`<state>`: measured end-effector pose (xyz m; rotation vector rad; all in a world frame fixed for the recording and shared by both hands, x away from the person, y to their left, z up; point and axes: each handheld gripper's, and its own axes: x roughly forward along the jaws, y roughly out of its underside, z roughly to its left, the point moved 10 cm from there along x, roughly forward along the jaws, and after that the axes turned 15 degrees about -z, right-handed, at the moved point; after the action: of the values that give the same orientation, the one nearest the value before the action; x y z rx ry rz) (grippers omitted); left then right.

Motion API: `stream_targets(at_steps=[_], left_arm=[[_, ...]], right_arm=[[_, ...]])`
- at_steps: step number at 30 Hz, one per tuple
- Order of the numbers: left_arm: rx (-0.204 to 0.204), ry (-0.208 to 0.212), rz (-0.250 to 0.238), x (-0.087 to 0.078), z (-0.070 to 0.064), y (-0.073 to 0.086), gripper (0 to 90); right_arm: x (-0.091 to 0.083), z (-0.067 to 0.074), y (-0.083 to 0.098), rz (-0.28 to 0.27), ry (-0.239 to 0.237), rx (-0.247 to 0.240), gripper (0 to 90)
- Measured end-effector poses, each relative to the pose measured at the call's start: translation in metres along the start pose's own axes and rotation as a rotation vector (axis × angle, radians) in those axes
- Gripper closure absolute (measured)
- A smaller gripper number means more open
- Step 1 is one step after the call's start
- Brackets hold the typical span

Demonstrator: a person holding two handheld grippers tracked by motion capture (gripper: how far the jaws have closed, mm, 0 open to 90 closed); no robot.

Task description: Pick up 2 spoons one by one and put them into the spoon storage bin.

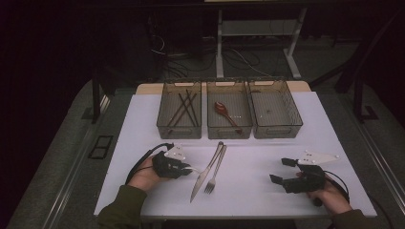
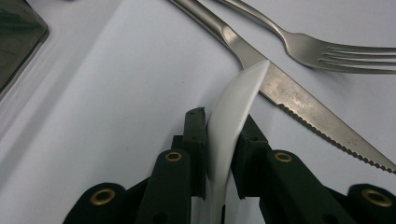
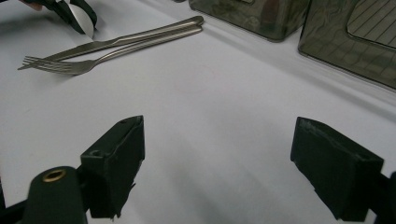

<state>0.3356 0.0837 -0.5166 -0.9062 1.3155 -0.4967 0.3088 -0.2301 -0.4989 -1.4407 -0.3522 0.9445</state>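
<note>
The white spoon (image 2: 233,116) sits edge-up between the jaws of my left gripper (image 2: 222,135), and both pads press on its sides, so I judge the grip made. Its bowl sticks out past the jaws and its tip rests on the blade of the knife (image 2: 299,100), which lies flat on the white surface (image 1: 258,157) with the fork (image 2: 336,53) just beside it. I hold the spoon low and near its bowl because it lay right against the knife, and coming in from the open side was the way to reach it without knocking the metal pieces.

My right gripper (image 3: 243,163) rests well apart on the other side of the surface, its jaws wide apart with nothing between them, waiting its turn; the knife and fork lie between my two hands.

At the far side of the surface stand three clear bins in a row. The left bin (image 1: 179,128) holds chopsticks (image 1: 185,107), the middle bin (image 1: 229,129) holds a brown spoon (image 1: 224,112), and the right bin (image 1: 277,129) looks empty as far as I can tell. Since like goes with like here, I expect my spoon belongs in the middle bin. Lifting it straight up first should keep the tip from dragging the knife along.
</note>
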Motion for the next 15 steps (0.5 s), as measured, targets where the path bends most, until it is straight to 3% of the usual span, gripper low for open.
stream_targets(at_steps=[10,15], left_arm=[[0.005,-0.004,0.008,0.0002,-0.0005,-0.0008,77.2],[0.007,-0.032,0.009,-0.0002,0.0024,-0.0030,77.4]], right_arm=[[-0.0001,0.0007,0.0000,0.000,-0.003,0.001,17.3],[-0.0001,0.0007,0.0000,0.001,-0.003,0.001,17.3]])
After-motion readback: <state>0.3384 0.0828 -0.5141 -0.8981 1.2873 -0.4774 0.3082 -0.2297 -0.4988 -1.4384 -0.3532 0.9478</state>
